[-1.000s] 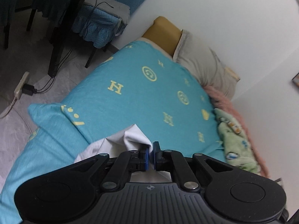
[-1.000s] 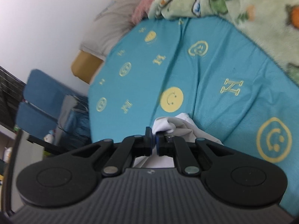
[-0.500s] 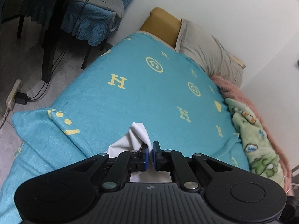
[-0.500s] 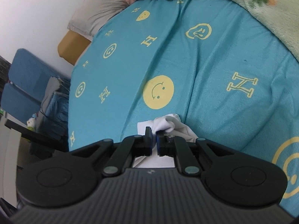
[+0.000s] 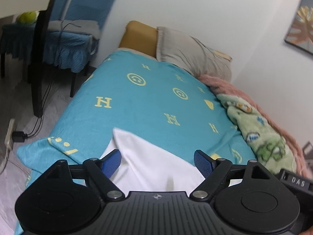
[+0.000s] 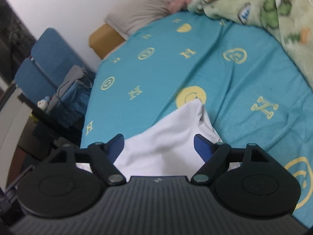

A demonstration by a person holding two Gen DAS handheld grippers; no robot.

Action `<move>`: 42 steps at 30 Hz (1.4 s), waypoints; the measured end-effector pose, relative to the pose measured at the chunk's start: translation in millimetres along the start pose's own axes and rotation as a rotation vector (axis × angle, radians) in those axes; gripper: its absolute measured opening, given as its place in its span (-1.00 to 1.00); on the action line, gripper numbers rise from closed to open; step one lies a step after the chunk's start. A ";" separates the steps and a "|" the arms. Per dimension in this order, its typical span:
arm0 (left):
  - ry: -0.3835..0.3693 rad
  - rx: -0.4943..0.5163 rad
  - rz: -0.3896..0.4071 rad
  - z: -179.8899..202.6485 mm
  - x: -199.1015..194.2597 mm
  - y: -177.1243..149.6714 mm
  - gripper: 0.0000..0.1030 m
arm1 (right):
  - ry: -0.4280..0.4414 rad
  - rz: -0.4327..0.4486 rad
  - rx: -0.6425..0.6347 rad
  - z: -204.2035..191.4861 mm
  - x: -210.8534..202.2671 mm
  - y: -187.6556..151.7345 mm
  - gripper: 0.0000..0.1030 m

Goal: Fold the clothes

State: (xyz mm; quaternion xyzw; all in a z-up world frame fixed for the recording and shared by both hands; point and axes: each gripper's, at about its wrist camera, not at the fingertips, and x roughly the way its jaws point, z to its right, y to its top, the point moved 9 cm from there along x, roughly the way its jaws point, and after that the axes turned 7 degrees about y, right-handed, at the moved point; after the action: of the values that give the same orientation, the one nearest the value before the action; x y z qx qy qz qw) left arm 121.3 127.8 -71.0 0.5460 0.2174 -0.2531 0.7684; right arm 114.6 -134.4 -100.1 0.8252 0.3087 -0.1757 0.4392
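Observation:
A white garment [image 5: 150, 162] lies on the teal bedspread [image 5: 137, 101], one corner pointing toward the head of the bed. My left gripper [image 5: 157, 159] hovers over it, its jaws opening wide; the cloth lies below and between the blue pads [image 5: 111, 162] without being pinched. In the right wrist view the same white garment [image 6: 172, 137] spreads out with a peak near a yellow smiley print. My right gripper [image 6: 159, 145] is above it, jaws also opening, and no pad presses on the cloth.
A grey pillow [image 5: 187, 56] and mustard headboard [image 5: 138, 37] are at the far end. A green cartoon blanket [image 5: 254, 131] over pink fleece lines the wall side. A chair with blue cloth [image 5: 64, 47], cables and a power strip [image 5: 9, 135] stand off the bed's left edge.
Both grippers were shut on bunched white cloth; now both stand wide and the garment has dropped flat onto the bedspread. Both views have rolled and sunk slightly.

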 end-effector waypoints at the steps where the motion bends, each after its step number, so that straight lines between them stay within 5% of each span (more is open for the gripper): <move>1: 0.007 0.016 -0.004 1.8 -0.9 -2.5 0.71 | 0.001 0.000 -0.025 -3.6 -2.3 -1.3 0.56; 13: 0.156 0.158 -0.111 -6.9 48.5 -29.7 0.74 | -0.056 -0.073 -0.218 3.5 43.1 -21.2 0.34; 19: 0.170 0.191 -0.126 -9.8 62.6 -38.4 0.74 | -0.090 -0.099 -0.278 11.7 65.1 -31.3 0.33; 29: 0.120 0.206 -0.151 -1.8 12.4 -53.5 0.74 | -0.051 -0.052 -0.215 -7.1 19.0 -29.1 0.34; 36: 0.141 0.247 -0.136 7.3 -21.7 -63.9 0.75 | -0.108 -0.095 -0.289 -6.4 3.0 -53.1 0.33; 42: 0.205 0.246 -0.257 -5.0 -4.6 -82.1 0.79 | -0.091 -0.133 -0.166 6.7 1.6 -59.6 0.33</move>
State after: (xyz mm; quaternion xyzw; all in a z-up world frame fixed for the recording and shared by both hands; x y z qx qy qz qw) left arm 66.0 110.7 -129.6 0.6264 0.3296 -0.3167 0.6314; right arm 76.2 -114.2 -141.5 0.7549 0.3559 -0.2155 0.5070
